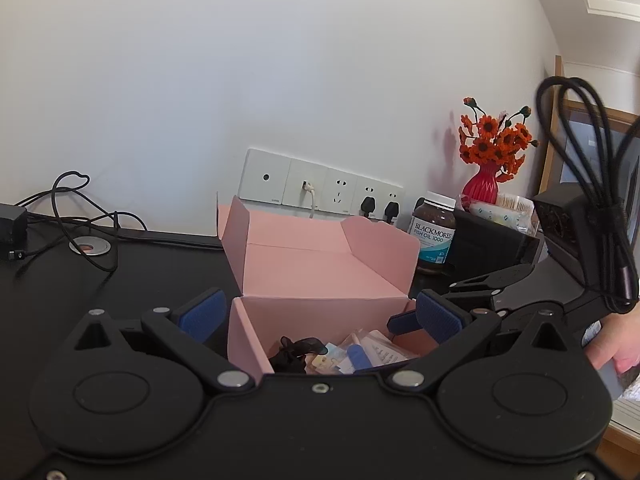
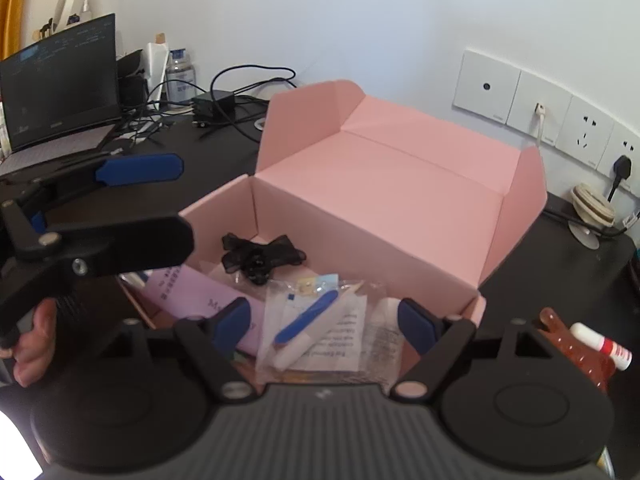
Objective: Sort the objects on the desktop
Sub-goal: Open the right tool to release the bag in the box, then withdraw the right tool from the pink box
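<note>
**Snag risk at the box rim**

Left wrist view: left tongs (image 1: 316, 316) are held apart, empty, at the pink box (image 1: 320, 264); its near wall could be knocked.

Right wrist view: right tongs (image 2: 324, 324) stand apart, empty, above the clear packet (image 2: 320, 320) lying in the box at 6 o'clock; the slippery film could be pinched badly

Pink box (image 2: 384, 200) on black desk (image 2: 560, 280)

Soft, even daylight fills both my views, with the wall (image 1: 280, 60) bright and shadows faint. Fisheye bends the edges hard. My right view is slightly hazy, blown white at its lower-left corner.
</note>
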`<state>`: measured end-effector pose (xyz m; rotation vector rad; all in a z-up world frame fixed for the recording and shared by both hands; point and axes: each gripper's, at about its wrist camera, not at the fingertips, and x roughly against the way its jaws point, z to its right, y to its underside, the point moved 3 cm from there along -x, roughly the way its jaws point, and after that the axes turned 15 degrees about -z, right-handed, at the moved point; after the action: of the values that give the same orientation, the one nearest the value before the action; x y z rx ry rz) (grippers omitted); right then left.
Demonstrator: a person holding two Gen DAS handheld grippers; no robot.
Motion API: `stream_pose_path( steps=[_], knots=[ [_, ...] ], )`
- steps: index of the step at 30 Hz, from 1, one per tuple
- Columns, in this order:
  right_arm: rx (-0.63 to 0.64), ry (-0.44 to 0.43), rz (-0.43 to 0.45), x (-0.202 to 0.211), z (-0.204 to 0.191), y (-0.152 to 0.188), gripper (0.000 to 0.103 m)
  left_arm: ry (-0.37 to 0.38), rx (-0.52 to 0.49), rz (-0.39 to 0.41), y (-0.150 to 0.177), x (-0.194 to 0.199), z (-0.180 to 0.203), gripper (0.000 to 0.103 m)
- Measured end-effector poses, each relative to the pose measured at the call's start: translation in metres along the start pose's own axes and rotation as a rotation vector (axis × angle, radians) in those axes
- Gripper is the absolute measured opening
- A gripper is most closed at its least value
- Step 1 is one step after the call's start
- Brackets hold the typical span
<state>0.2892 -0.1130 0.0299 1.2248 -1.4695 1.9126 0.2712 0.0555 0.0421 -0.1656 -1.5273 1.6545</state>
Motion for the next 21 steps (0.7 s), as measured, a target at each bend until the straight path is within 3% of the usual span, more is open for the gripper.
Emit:
stream_pose_path(
  steps=[3,7,18,21],
  knots=[
    [0.012,-0.025,0.041,0.008,0.000,0.000,0.083,0.002,0.001,-0.002,0.000,0.000,0.000,0.103],
    [0.011,-0.039,0.095,0.020,0.003,-0.001,0.094,0.008,0.008,-0.005,0.000,-0.001,-0.002,0.103],
    [0.016,-0.024,0.213,0.054,0.018,0.011,0.102,0.004,0.027,-0.001,0.000,0.000,-0.004,0.103],
    [0.017,-0.060,0.244,0.066,0.024,0.024,0.102,0.001,0.023,-0.003,0.000,0.000,-0.003,0.103]
  ],
)
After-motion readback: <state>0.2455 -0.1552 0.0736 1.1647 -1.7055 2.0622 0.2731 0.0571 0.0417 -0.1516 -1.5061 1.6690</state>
